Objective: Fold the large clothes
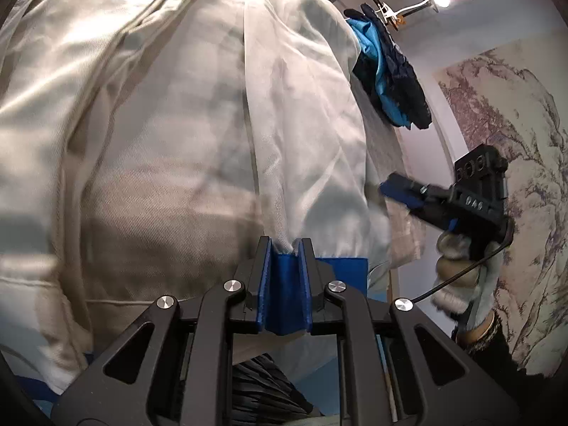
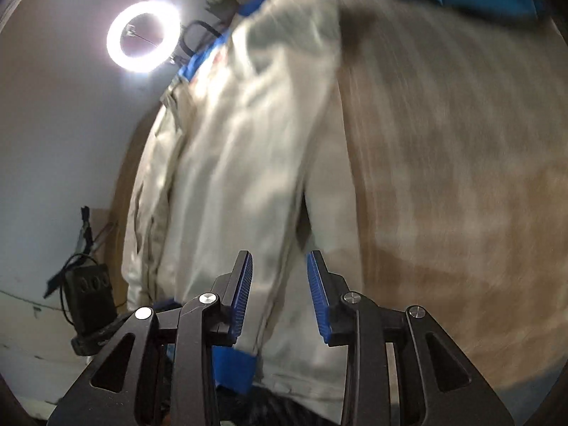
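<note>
Left wrist view: left hand-held gripper [image 1: 285,248] pinches the cream garment [image 1: 159,124] at lower centre; right hand-held gripper [image 2: 280,266] hangs open, so regrip a free edge before folding.

A beige woven-covered table [image 2: 461,177] (blurred) carries the cream garment [image 1: 159,124]; blue-and-navy clothes [image 1: 390,74] lie at its far edge.

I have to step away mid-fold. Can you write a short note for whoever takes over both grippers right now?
Left gripper: nearly shut, a pinch of the cream jacket at its tips.
Right gripper: open, holding nothing, over the jacket's edge.
Jacket: spread on the table, partly folded; blue-and-navy garment beyond it.
Left: regrip with the right and complete the fold.
</note>
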{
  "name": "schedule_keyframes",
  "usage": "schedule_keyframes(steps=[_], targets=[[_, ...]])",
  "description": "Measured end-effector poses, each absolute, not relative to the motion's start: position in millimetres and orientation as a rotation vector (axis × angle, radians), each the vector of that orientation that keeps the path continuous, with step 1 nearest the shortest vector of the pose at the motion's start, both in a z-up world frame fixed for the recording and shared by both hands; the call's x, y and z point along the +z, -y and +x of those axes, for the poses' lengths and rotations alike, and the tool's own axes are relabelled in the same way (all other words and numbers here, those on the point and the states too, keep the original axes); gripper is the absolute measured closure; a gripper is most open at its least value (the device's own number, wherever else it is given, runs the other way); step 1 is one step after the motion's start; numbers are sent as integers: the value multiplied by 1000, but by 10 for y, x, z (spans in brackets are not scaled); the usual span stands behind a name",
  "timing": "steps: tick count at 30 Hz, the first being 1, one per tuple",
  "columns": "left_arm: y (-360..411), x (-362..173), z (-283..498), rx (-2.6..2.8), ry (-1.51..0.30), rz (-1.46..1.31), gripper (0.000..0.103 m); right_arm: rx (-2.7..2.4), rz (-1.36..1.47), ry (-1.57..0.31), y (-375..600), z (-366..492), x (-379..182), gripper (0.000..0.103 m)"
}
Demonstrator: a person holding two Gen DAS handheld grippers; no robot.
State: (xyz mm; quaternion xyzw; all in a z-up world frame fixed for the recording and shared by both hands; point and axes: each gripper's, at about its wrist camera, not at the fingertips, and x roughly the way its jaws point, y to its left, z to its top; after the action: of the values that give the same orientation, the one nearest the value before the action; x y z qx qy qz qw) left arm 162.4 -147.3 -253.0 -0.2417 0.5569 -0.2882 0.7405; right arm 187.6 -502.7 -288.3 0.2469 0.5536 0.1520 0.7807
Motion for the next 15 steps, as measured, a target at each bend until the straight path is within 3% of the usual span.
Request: schedule_keyframes(steps=[5,6,7,8,15], targets=[[1515,-2569,1586,-634,-1230,-549,97,359,534,-1209,4849,1858,-3108,72],[1532,-2557,1567,-628,-1228,-548,98,373,520,-1197,4805,1873,-3105,76],[1549,-2546,1546,-632,-1228,-549,99,380,508,-1190,4750,1890,-3078,98],[1576,-2525,1506,-642,-1230,-549,99,384,500,-1190,4719,1892,-3064,101],[1793,-2486,1211,-716,-1247,-506,99,391,425,-1086,4862,1545,-2584,101]])
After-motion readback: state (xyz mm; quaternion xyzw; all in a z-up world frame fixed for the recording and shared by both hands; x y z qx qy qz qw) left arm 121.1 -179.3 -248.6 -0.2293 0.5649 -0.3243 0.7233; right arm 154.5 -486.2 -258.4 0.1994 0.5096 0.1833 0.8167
